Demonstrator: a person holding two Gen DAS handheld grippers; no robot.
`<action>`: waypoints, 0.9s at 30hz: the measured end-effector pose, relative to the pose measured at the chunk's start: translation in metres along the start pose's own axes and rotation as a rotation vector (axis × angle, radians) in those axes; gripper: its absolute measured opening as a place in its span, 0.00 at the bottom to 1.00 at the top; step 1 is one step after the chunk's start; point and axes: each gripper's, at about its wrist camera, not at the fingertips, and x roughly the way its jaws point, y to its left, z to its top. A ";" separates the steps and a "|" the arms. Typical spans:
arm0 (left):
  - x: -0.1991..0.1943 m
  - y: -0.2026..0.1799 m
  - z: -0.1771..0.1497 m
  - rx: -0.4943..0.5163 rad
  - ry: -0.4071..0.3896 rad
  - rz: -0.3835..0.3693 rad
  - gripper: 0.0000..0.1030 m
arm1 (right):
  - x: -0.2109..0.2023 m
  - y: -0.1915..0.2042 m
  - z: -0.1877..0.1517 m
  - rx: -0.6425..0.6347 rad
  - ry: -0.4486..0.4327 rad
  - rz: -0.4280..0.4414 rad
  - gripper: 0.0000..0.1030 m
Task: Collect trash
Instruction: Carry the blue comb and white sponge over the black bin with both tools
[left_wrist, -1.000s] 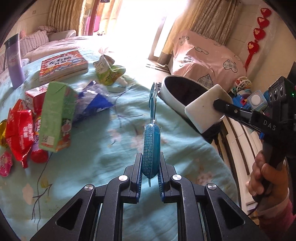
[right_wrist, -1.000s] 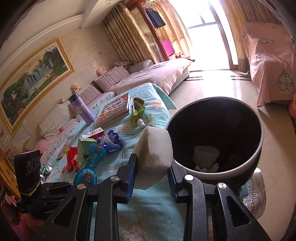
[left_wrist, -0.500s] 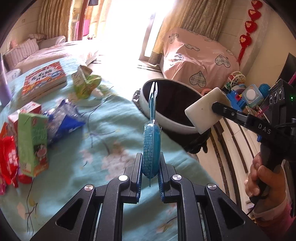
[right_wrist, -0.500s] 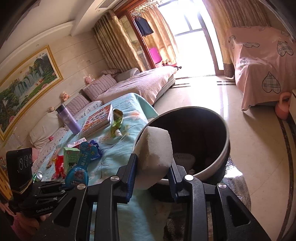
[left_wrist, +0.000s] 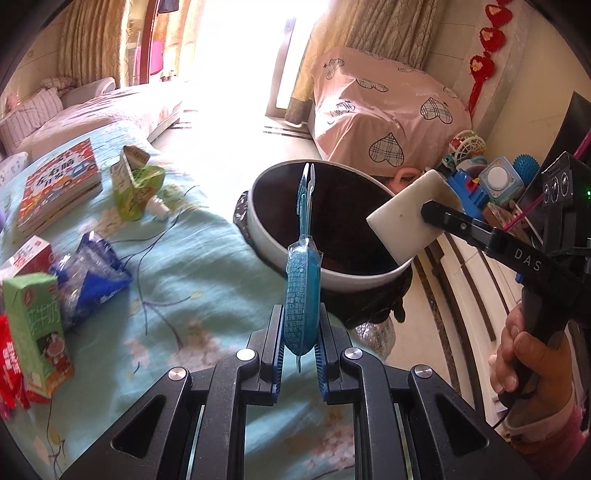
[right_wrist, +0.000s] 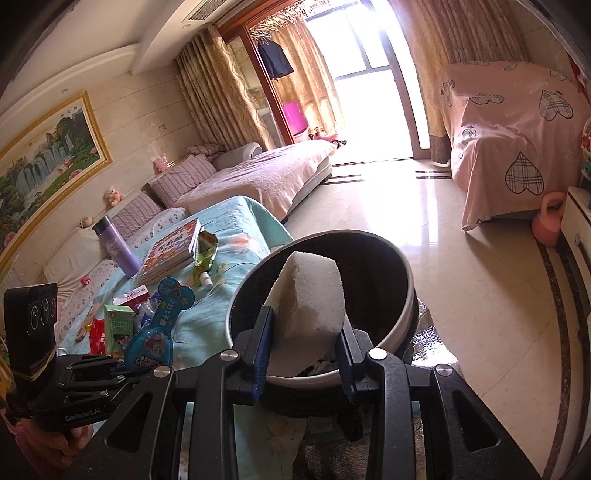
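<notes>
My left gripper (left_wrist: 300, 334) is shut on a flat blue blister pack (left_wrist: 301, 295), held edge-on over the table's edge just short of the round trash bin (left_wrist: 266, 236). From the right wrist view the same blue pack (right_wrist: 159, 328) shows its printed face, clamped in the left gripper (right_wrist: 127, 371). My right gripper (right_wrist: 304, 338) is shut on a white sponge block (right_wrist: 310, 299), which hangs over the bin's rim (right_wrist: 406, 291). In the left wrist view the sponge (left_wrist: 406, 218) sits above the bin's right side. The bin's inside is dark.
On the teal cloth (left_wrist: 177, 280) lie a green drink pouch (left_wrist: 136, 184), a blue wrapper (left_wrist: 88, 269), a green carton (left_wrist: 35, 328), red packets (left_wrist: 9, 369) and a book (left_wrist: 59, 184). A purple bottle (right_wrist: 116, 247) stands farther back. Toys (left_wrist: 487, 181) crowd the shelf at right.
Both grippers have travelled toward the bin with their loads. The sponge now hangs over the bin's opening, and the blue pack has come up to the bin's near rim.
</notes>
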 end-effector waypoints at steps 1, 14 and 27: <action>0.002 -0.002 0.004 0.002 0.001 -0.001 0.13 | 0.001 -0.001 0.001 -0.001 0.001 -0.004 0.31; 0.035 -0.020 0.048 0.039 0.028 0.002 0.13 | 0.020 -0.012 0.020 -0.069 0.042 -0.069 0.33; 0.076 -0.029 0.067 0.035 0.093 0.024 0.16 | 0.050 -0.024 0.027 -0.099 0.126 -0.083 0.36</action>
